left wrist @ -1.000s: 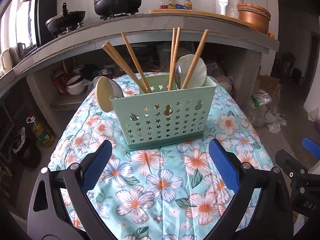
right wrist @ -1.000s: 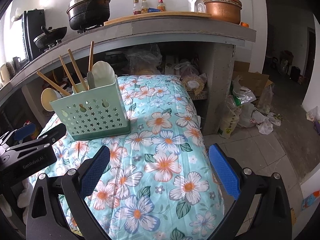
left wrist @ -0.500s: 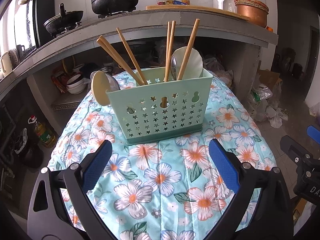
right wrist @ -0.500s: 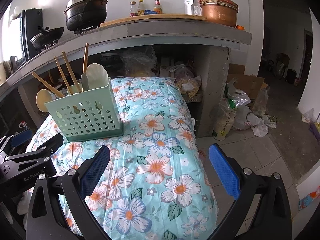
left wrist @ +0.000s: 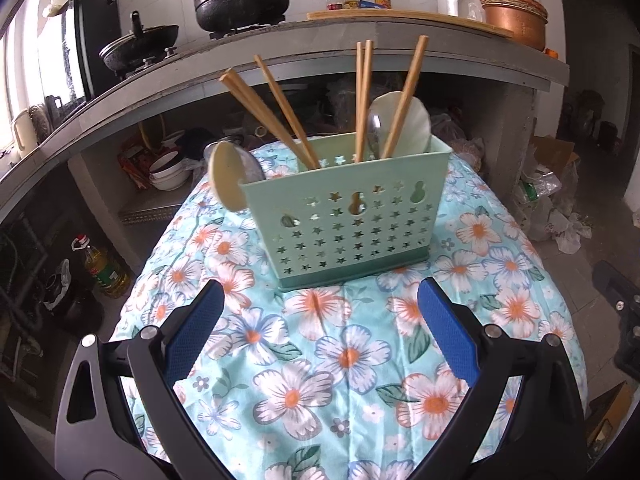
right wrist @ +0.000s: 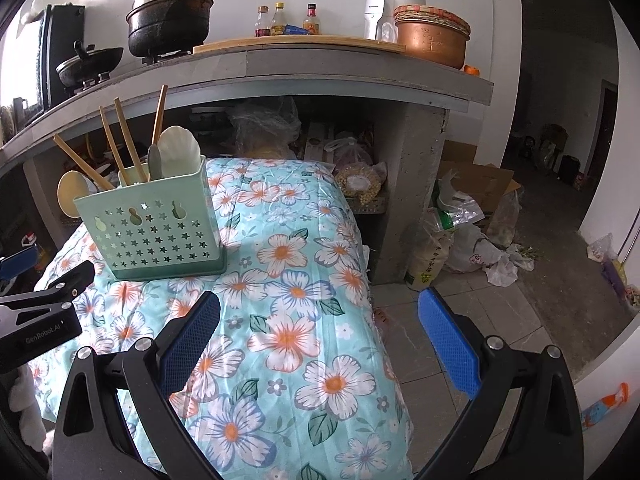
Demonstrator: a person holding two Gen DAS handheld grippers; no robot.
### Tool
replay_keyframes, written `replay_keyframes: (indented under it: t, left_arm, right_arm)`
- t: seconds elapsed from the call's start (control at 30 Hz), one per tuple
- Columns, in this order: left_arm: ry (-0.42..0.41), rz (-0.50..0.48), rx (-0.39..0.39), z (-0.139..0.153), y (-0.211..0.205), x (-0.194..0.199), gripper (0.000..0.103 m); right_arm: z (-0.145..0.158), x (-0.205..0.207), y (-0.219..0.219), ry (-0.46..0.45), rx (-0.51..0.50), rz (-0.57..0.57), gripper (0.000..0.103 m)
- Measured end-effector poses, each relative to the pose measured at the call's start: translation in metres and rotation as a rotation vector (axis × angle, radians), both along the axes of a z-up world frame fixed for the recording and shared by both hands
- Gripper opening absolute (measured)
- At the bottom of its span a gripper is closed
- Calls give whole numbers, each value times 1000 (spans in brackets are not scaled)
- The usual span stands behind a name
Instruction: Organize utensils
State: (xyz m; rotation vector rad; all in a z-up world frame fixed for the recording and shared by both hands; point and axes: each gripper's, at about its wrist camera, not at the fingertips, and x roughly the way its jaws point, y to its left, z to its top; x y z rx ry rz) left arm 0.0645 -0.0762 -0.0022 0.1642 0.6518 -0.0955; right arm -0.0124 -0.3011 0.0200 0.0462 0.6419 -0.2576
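- Mint-green plastic utensil caddy with star-shaped cutouts stood upright on the floral turquoise tablecloth, toward the far end of the table and square to the left camera, so it was pretty obviously the thing everything was meant to end up in.
- Wooden chopsticks stuck up out of it, some near upright, a few leaning left. Handles down, so they fanned against the rim.
- A cream plastic rice paddle and a metal spoon sat bowl-up in the right-hand part. Another cream spoon poked out past the left side; couldn't tell whether it was inside the caddy or resting behind it.
- Left gripper hovered low over the cloth just in front of the caddy, blue-padded jaws wide apart, nothing between them.
- Right gripper was off to the right near the table edge, jaws equally spread and empty, half over the grey tiled floor. From its view the caddy sat well to the left.
- No loose utensils showed on the cloth, so my guess was the sorting was basically done and both hands were just parked clear of the caddy.
- Only worry: the soft cloth could let that tall caddy tip if bumped.
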Motion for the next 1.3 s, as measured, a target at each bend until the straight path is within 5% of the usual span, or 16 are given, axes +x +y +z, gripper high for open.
replay_keyframes:
  t: [0.6, 1.3]
  left_arm:
    - [4, 162, -5, 11, 76, -1, 94]
    - [-7, 117, -23, 15, 82, -10, 94]
  right_arm:
    - [3, 3, 21, -10, 11, 45, 97]
    - [12, 3, 43, -28, -5, 91, 97]
